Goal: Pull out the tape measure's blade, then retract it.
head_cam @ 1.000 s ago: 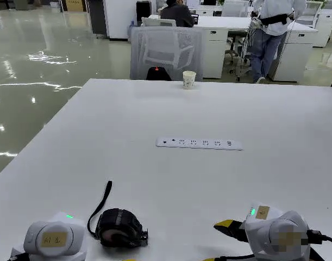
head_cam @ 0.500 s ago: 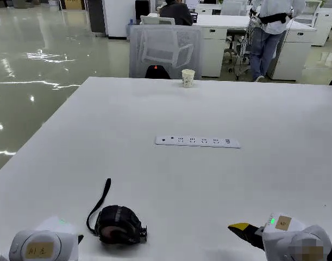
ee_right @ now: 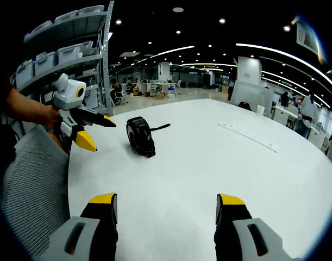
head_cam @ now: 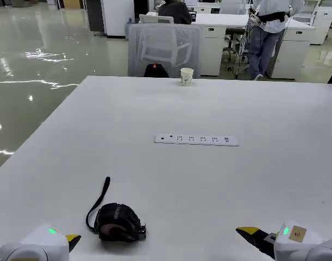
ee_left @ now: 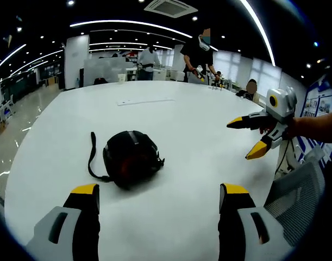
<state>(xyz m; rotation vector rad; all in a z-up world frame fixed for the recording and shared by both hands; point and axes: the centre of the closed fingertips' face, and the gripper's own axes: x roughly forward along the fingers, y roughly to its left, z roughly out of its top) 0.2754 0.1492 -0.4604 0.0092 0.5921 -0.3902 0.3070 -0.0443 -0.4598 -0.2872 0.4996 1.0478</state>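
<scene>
Head view: a broad white table [head_cam: 209, 179] with a black tape measure [head_cam: 119, 223] close to its near edge, left of centre. One yellow jaw tip of the left gripper [head_cam: 72, 239] shows just left of the tape measure. One tip of the right gripper [head_cam: 247, 231] shows well apart to its right.
Left gripper view: both of this gripper's own yellow-tipped jaws stand wide apart, gripping nothing. The tape measure lies just beyond and between them. The right gripper is seen whole here, held by a hand at the right, its jaws also spread.
Right gripper view: its own jaws stand apart over bare table. The tape measure is farther off, to the left, with the left gripper beside it, jaws parted and not touching it.
Table edges: the left edge runs away beside a glossy floor. At the far edge stands a paper cup [head_cam: 187, 76], with a grey mesh chair [head_cam: 164, 51] behind it.
Open room: bare tabletop lies all round the tape measure. A white power strip [head_cam: 195, 140] lies across the middle, well beyond it.
Tape measure: a rounded black case with a reddish centre, its blade not yet pulled out. A black wrist strap [head_cam: 98, 204] loops from its left side toward the far end.
</scene>
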